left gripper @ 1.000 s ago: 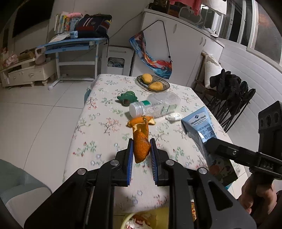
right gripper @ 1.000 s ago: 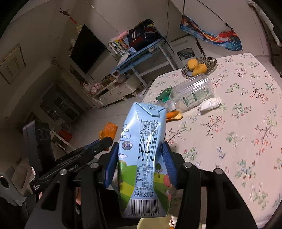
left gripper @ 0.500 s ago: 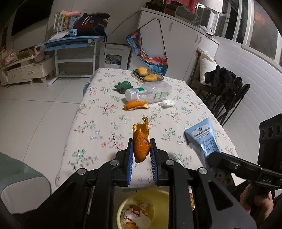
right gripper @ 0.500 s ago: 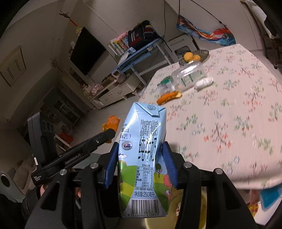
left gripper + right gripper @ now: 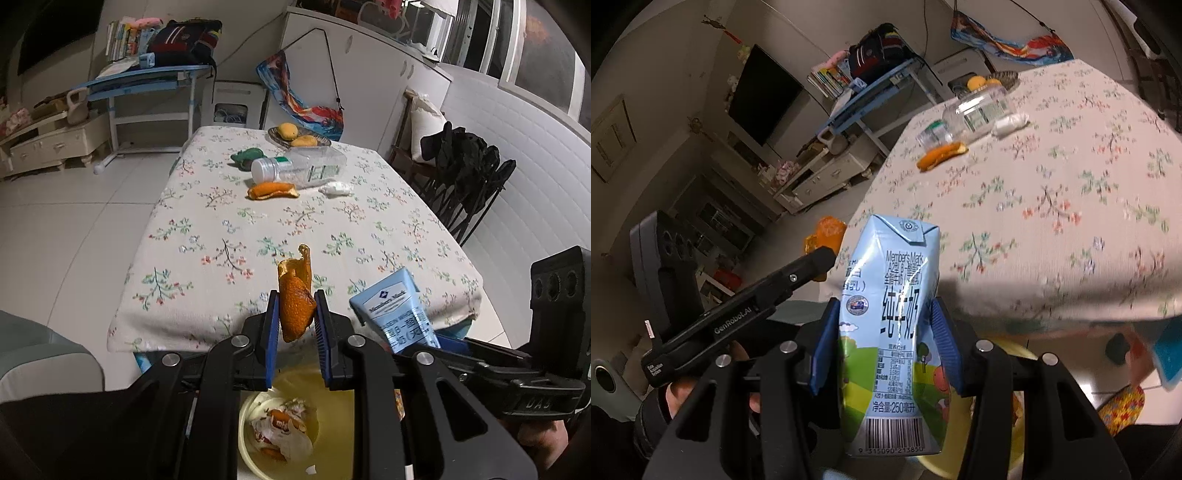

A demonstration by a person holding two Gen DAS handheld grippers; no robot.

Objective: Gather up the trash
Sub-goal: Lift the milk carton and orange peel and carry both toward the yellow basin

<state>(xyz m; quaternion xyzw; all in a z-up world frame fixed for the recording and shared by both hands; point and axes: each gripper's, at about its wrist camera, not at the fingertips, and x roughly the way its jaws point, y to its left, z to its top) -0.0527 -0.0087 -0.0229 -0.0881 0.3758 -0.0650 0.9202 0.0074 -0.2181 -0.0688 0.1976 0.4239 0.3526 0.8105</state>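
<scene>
Orange peel: curled strip of dry orange rind [image 5: 295, 302], pinched upright between the blue pads of the left gripper [image 5: 295, 325], long axis running up the centre of the left wrist view. Directly beneath, at bottom centre of that frame, round pale-yellow plastic bin [image 5: 332, 461] with crumpled wrappers already inside. Jaws pressed nearly together on the peel, with the bin mouth lying straight below the fingertips rather than ahead of them.

Light-blue milk carton with printed label and barcode [image 5: 890, 332] clamped upright in the right gripper [image 5: 886, 347], pads squeezing its two sides, long axis vertical at lower centre of the right wrist view. Yellow rim showing just behind and under the carton's base, probably the same bin, though mostly hidden. Carton also visible at right of the left view, beside the peel.

Both loads over or near the bin mouth; left one seems more squarely centred, so likely nearer to a clean drop.

Remaining on the floral-cloth table [image 5: 207, 258], upper centre: clear plastic bottle lying on its side [image 5: 299, 168], second orange peel [image 5: 271, 191] just in front of it, white crumpled tissue [image 5: 335, 189] beside.
</scene>
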